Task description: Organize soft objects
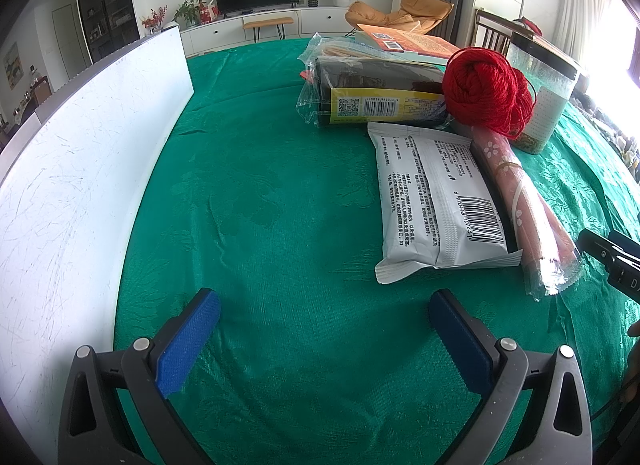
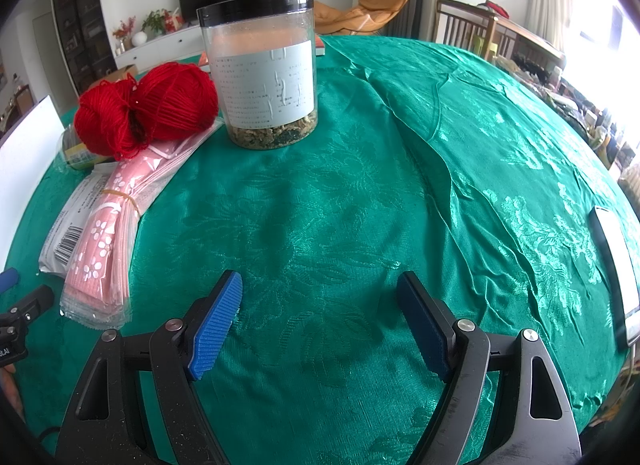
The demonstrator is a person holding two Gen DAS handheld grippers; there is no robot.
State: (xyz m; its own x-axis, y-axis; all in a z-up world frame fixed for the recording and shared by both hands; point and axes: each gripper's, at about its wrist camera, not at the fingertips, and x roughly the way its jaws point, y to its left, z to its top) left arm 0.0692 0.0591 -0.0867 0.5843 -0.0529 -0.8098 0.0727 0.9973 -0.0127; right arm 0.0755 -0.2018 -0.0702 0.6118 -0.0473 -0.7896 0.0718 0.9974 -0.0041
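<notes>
I'm holding the left gripper (image 1: 324, 341) low over the green tablecloth (image 1: 260, 205), its blue pads spread wide with nothing between them. The right gripper (image 2: 320, 325) is sitting the same way, released and empty, over bare cloth.

The soft stuff is clustering to the right of my left gripper. A red yarn ball (image 1: 486, 95) is resting on top of the pile, touching a pink floral cloth pack (image 1: 516, 201) in clear wrap with a rubber band around it. Just beside the pink pack, on its left, a white sealed pouch (image 1: 432, 201) with a barcode is lying flat. Behind it a dark packet with a yellow label (image 1: 380, 93) is lying in clear plastic, and an orange book (image 1: 412, 43) is sitting further back.

From the right wrist, the yarn is showing at far left, with the pink pack running toward me from beneath it. A clear jar with a black lid (image 2: 262, 73) is standing upright just beside the yarn, with dried bits at the bottom. A phone (image 2: 616, 269) is lying at the right edge, well apart.

A white board (image 1: 80, 185) is standing upright along the left side of the table. The tip of the right gripper is peeking in at the left view's right edge.
</notes>
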